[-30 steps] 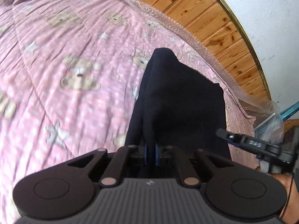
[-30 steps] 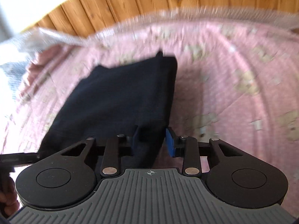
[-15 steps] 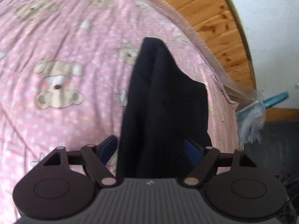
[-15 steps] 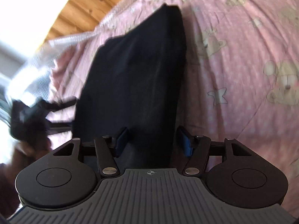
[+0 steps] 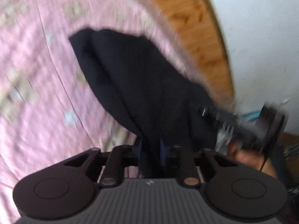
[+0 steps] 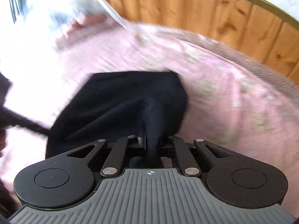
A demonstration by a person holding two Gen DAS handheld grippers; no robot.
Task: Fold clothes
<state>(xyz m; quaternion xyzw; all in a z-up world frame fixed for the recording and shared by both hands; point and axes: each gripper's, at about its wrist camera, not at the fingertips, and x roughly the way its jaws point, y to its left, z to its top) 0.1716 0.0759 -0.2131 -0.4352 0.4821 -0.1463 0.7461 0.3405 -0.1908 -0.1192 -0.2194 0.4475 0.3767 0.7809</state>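
Note:
A folded black garment (image 5: pixel 138 80) lies on a pink quilt (image 5: pixel 41 97) printed with bears and stars. My left gripper (image 5: pixel 151 146) is shut on its near edge, and cloth bunches up between the blue pads. In the right wrist view the same black garment (image 6: pixel 121 100) stretches away from my right gripper (image 6: pixel 152 141), which is shut on a pinched ridge of the fabric. The right gripper (image 5: pixel 241 123) also shows blurred at the right of the left wrist view, held by a hand (image 5: pixel 248 156). Both views are smeared by motion.
A wooden plank wall (image 6: pixel 214 15) runs behind the bed, with a clear bubble-wrap sheet (image 6: pixel 186 35) along the quilt's far edge. White wall (image 5: pixel 261 37) rises above the planks. The left gripper's dark arm (image 6: pixel 22 121) crosses the left side of the right wrist view.
Half a second ago both grippers stood open around the garment's edge; now both have shut on it. The cloth bunches and lifts, and both cameras swing fast.

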